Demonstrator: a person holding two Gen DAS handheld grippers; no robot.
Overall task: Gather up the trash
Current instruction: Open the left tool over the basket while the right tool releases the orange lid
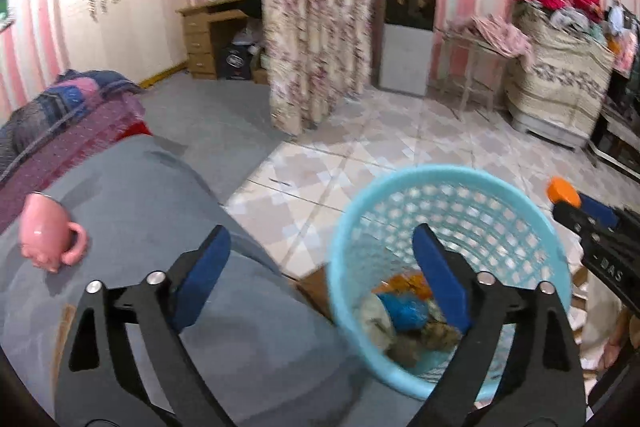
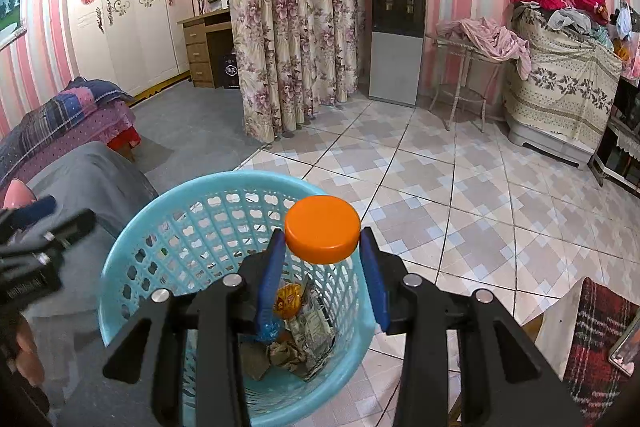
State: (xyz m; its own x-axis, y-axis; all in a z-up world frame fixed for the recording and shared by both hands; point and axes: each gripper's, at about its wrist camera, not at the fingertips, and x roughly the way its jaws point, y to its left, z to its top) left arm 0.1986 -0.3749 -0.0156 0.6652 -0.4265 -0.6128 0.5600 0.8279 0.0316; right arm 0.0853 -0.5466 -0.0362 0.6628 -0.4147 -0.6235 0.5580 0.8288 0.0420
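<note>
A light-blue mesh waste basket (image 2: pixel 168 223) stands on the tiled floor beside a grey-covered surface; it also shows in the left wrist view (image 1: pixel 448 179). Crumpled wrappers and paper (image 2: pixel 304 331) lie in its bottom. My right gripper (image 2: pixel 322 247) is shut on an orange bottle cap (image 2: pixel 322 229) and holds it above the basket's opening. The cap and right gripper also show at the right edge of the left wrist view (image 1: pixel 562 191). My left gripper (image 1: pixel 320 247) is open and empty, over the basket's near-left rim and the grey cover.
A pink mug (image 1: pixel 48 231) lies on the grey cover (image 1: pixel 140 195) at left. A floral curtain (image 2: pixel 296 39), water dispenser (image 2: pixel 398 27), wire stand with clothes (image 2: pixel 476 43) and a covered cabinet (image 2: pixel 560 83) line the far side. A plaid cloth (image 2: pixel 596 339) lies at right.
</note>
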